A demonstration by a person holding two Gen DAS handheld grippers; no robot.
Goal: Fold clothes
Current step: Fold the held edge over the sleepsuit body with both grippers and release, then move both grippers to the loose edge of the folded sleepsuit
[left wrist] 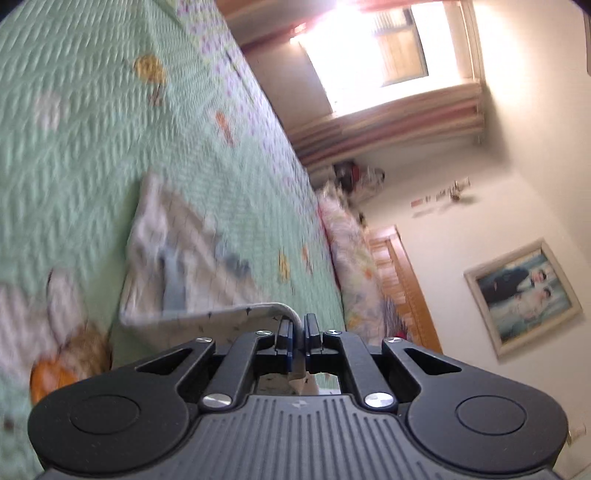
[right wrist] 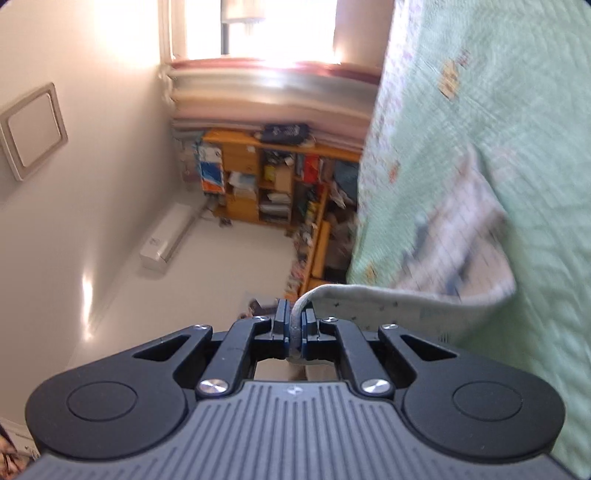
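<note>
We see left gripper [left wrist: 297, 325] fingers clamped on garment's [left wrist: 177, 266] grey hem, right gripper [right wrist: 293, 320] fingers pinching same hem at other end, pale printed garment draped across green bedspread [left wrist: 92, 110], near edge lifted off bedspread btwn both grippers, wooden shelf unit [right wrist: 266, 177] beyond bedspread.

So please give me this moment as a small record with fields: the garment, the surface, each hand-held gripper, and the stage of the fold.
garment: pale printed garment, blurred, one edge lifted
surface: green quilted bedspread
left hand-held gripper: shut on the garment's edge
right hand-held gripper: shut on the garment's edge
rest of garment: lies on the bedspread
stage: edge raised off the bed, fold not yet laid down
background: window, wooden shelf
</note>
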